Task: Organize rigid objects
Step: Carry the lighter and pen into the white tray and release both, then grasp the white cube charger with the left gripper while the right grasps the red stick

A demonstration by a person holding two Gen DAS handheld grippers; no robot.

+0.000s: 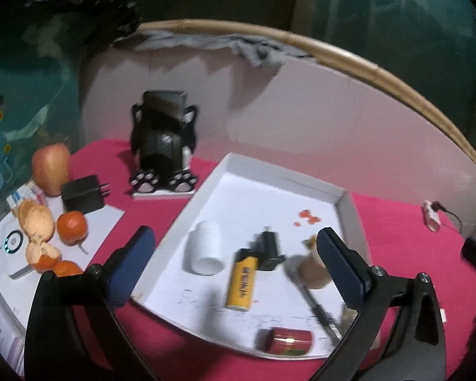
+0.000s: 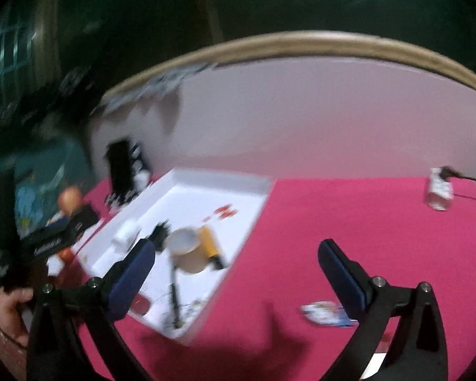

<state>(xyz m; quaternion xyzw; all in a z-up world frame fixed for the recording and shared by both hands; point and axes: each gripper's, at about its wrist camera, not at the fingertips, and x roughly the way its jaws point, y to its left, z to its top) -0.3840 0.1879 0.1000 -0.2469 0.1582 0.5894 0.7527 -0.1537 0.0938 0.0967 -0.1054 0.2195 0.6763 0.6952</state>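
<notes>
A white tray lies on the pink cloth. It holds a white bottle, a yellow lighter, a small black plug-like part, a brown tape roll, a black pen and a red cylinder. My left gripper hovers open over the tray's near half, nothing between its blue pads. My right gripper is open too, above the tray's right edge and the cloth. The tape roll, lighter and pen lie just left of its middle.
Left of the tray are an apple, a black charger, an orange and peel. A black paw-foot stand sits behind. A white plug with cable and a blue-white packet lie on the cloth. A hand shows at left.
</notes>
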